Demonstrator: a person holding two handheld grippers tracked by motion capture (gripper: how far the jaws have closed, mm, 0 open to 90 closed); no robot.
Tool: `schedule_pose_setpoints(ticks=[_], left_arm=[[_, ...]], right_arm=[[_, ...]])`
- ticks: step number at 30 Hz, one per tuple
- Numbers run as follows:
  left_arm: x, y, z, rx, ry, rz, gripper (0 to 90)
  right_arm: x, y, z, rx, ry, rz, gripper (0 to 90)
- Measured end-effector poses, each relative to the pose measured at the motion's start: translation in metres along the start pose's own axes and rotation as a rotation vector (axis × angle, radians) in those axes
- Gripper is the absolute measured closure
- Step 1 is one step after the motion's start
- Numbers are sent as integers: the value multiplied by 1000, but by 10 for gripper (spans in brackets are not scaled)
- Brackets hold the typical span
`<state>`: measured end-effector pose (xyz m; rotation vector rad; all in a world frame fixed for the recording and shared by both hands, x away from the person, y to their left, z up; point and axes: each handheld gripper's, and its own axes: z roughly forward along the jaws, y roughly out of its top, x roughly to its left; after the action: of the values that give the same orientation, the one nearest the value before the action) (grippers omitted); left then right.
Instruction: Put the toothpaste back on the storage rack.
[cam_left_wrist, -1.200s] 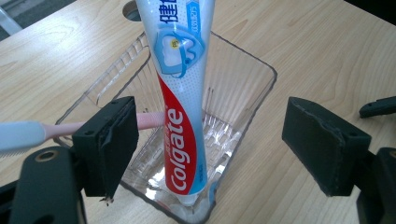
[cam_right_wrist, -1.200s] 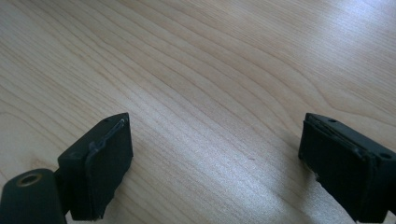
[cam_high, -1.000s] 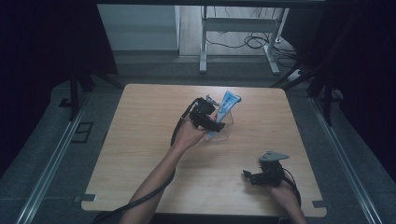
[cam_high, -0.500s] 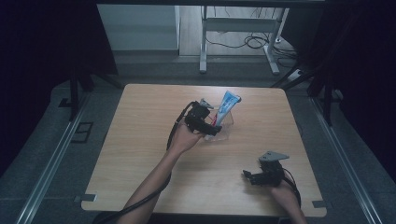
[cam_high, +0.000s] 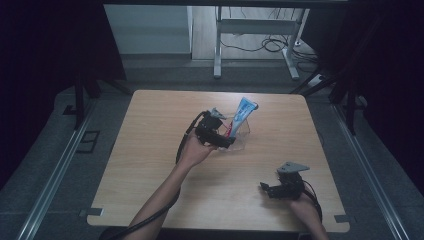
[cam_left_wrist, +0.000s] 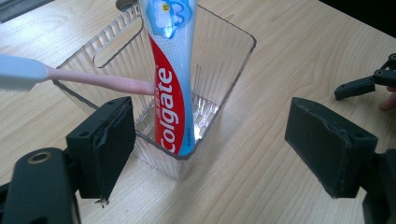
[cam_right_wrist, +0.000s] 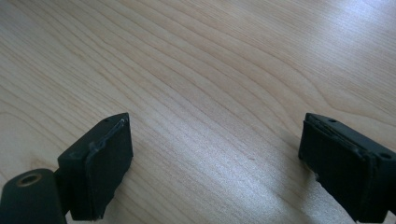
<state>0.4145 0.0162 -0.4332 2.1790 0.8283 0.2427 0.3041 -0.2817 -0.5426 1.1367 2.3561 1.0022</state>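
Clear ribbed plastic is what I see ahead of my left hand-held gripper (cam_left_wrist: 210, 154): a small transparent bin (cam_left_wrist: 224, 79) standing on the pale wooden surface (cam_left_wrist: 289, 42), just in front of the jaws and a little toward the left one. The jaws are spread wide and hold nothing; the near corner of the bin sits between them but touches neither pad as far as I can tell. A toothpaste tube (cam_left_wrist: 173, 84), red, white and blue, stands nearly upright inside the bin, its lower end on the bin floor and its top rising past the rim. A pink-handled toothbrush (cam_left_wrist: 70, 77) leans out over the bin's left wall, its white head hanging beyond the left jaw, its handle running behind the tube.

In the high view the left hand-held gripper (cam_high: 225, 140) sits right against the bin (cam_high: 242, 135). My right hand-held gripper (cam_high: 267, 189) is well apart from it, low over bare wood near the person's side; in its own view its jaws (cam_right_wrist: 212, 168) are spread wide with nothing between them.
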Motion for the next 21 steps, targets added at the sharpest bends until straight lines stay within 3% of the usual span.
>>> schedule_pose_setpoints(ticks=[21], left_arm=[[-4,-18,-21,-11,2,13,165]], right_arm=[[0,0,0,1,1,1,97]])
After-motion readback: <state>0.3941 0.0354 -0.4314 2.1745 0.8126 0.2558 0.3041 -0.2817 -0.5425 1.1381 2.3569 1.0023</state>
